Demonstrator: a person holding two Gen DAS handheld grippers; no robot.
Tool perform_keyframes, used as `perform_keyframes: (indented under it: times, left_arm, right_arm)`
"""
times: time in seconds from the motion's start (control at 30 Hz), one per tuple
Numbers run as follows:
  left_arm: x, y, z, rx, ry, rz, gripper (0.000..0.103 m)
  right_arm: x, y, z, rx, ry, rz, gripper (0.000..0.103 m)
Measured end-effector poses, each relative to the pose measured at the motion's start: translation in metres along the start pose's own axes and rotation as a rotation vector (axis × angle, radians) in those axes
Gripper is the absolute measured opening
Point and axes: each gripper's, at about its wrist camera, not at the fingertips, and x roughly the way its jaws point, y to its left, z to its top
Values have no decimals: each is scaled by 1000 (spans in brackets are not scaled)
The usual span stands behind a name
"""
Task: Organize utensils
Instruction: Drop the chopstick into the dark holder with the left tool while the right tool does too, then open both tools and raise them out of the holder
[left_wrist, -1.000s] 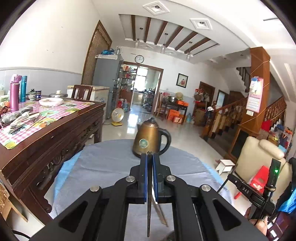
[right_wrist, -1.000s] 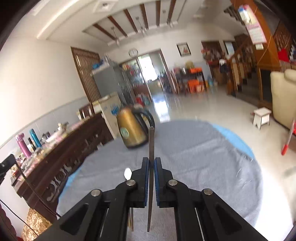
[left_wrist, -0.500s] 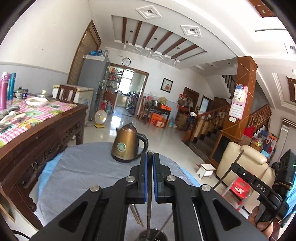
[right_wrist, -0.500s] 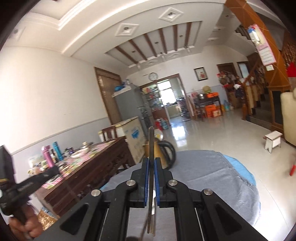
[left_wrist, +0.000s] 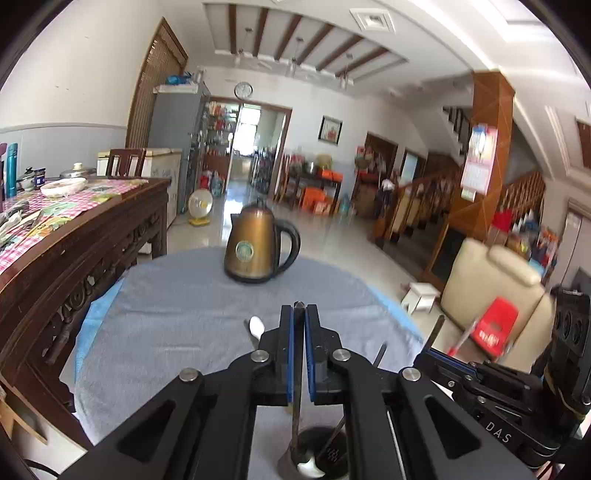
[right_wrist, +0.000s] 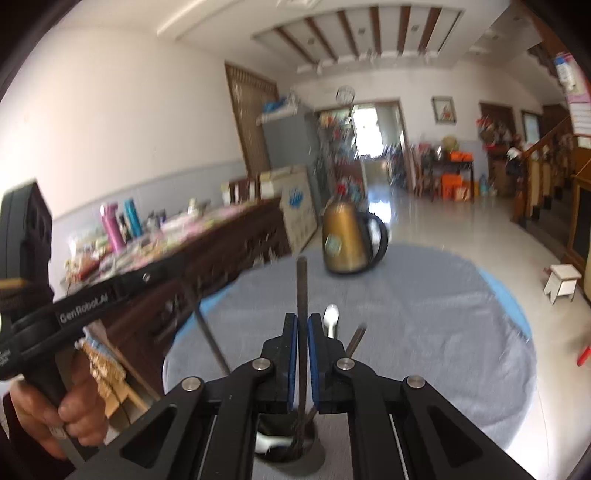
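Observation:
My left gripper (left_wrist: 298, 314) is shut on a slim dark utensil (left_wrist: 297, 373). It hangs down into a dark round holder (left_wrist: 332, 456) on the grey cloth. My right gripper (right_wrist: 302, 321) is shut on a second dark utensil (right_wrist: 302, 291), whose lower end reaches into the same holder (right_wrist: 314, 448). A white spoon (left_wrist: 255, 326) (right_wrist: 330, 319) and another dark handle (right_wrist: 356, 339) rise just beyond the fingers. Each gripper shows in the other's view, the right gripper (left_wrist: 428, 363) at the right and the left gripper (right_wrist: 162, 271) at the left with a hand on its grip.
A bronze kettle (left_wrist: 255, 247) (right_wrist: 343, 240) stands at the far side of the round cloth-covered table (left_wrist: 166, 332). A dark wooden sideboard (left_wrist: 81, 236) with flasks and dishes runs along the left. A cream armchair (left_wrist: 491, 280) and a small stool (left_wrist: 421, 295) stand to the right.
Both grippers have come together over the holder, which now shows under the fingers. The left one dipped and the right one swung, so the kettle now sits to its right. Both stay shut on their utensils.

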Motion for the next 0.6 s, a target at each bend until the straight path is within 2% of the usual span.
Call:
perform_keyframes:
  times: [0.03, 0.07, 0.17, 0.23, 0.3, 0.37, 0.5, 0.6]
  left_arm:
    - [1, 1, -2, 5, 10, 5, 9]
    - [1, 1, -4, 16, 17, 4, 15]
    - [-8, 5, -3, 13, 8, 15, 46]
    - [-18, 10, -1, 9, -22, 29, 50]
    - [-27, 14, 2, 13, -32, 57, 61]
    - [-35, 18, 3, 14, -41, 89, 68]
    - [-50, 20, 2, 51, -52, 202, 78]
    - [-59, 19, 2, 90, -62, 293, 79]
  right_arm:
    - [4, -3, -3, 2, 18, -3, 7]
    - [8, -4, -4, 5, 34, -4, 7]
    - [10, -14, -6, 36, 59, 7, 10]
    - [5, -24, -4, 71, 46, 17, 14]
    - [-2, -33, -1, 99, 24, 9, 21]
    - [-6, -38, 1, 117, 7, -1, 24]
    - [-12, -46, 4, 143, 1, -12, 27]
    - [-15, -49, 5, 157, 0, -16, 27]
